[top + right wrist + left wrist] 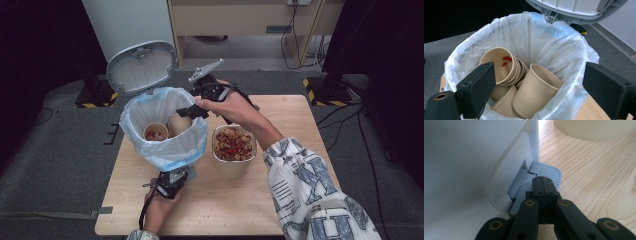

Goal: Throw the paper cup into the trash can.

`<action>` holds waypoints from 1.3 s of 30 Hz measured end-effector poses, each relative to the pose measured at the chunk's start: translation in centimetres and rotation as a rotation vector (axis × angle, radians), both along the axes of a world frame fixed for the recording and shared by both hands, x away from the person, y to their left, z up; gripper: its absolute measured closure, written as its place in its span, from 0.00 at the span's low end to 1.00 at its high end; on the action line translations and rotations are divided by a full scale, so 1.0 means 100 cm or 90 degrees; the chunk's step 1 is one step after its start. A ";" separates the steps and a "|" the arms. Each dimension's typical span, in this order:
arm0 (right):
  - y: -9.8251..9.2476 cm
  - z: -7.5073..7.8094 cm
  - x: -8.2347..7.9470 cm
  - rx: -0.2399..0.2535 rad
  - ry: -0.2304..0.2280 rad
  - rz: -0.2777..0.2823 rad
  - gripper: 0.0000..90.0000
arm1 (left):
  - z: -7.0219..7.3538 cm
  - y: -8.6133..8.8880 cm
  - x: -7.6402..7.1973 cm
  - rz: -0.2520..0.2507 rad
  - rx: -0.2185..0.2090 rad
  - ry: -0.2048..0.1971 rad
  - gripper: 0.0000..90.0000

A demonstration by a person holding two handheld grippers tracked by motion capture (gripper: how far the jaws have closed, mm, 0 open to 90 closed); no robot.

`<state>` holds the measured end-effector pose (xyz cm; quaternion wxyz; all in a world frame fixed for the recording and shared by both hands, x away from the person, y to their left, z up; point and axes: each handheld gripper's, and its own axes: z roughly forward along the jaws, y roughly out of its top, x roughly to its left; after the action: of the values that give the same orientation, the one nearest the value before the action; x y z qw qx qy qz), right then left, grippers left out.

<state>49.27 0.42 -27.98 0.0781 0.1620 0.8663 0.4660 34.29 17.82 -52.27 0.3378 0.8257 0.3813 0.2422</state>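
High view: a bin (165,135), lined with a pale bag (150,150), is seen on a wooden table (280,200), its lid (141,67) tipped up at 12 o'clock of the rim. A foil tray (234,145) of food stands just beside the bin, at its 3 o'clock.

The greatest risk is judged to lie with the lid. It appears to be held up by the pedal (546,171), on which the left gripper (543,180) is pressed with its jaws closed together and nothing between them. Should that gripper slip off the ribbed pedal, the lid would likely drop onto the right gripper (192,111) at the bin's mouth.

The bin itself could be pushed or tipped toward 12 o'clock by the pressure at its foot.

The tray could be knocked by the right forearm, which passes just above it at 12 o'clock, and food could be spilled.

The right gripper is held wide open and empty above the rim, so nothing can fall from it.

Counted: one table, one bin, one lid, one bag, one tray, two grippers. In the right gripper view, a nested stack of cups (504,66) is seen with red specks in the top one, plus a loose cup (536,92) at its 4 o'clock and others beneath; the exact cup count cannot be told.
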 end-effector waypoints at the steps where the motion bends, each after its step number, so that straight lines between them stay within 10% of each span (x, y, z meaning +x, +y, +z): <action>1: -0.001 0.000 0.000 0.000 0.000 -0.002 0.13 | 0.000 0.000 0.000 0.000 0.000 0.000 1.00; 39: -0.062 -0.007 0.010 0.013 -0.003 -0.097 0.10 | 0.000 0.000 0.000 0.000 0.000 0.000 1.00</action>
<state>50.23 -5.76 -28.68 0.1137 0.2269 0.8464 0.4683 34.28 17.84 -52.27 0.3379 0.8257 0.3813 0.2422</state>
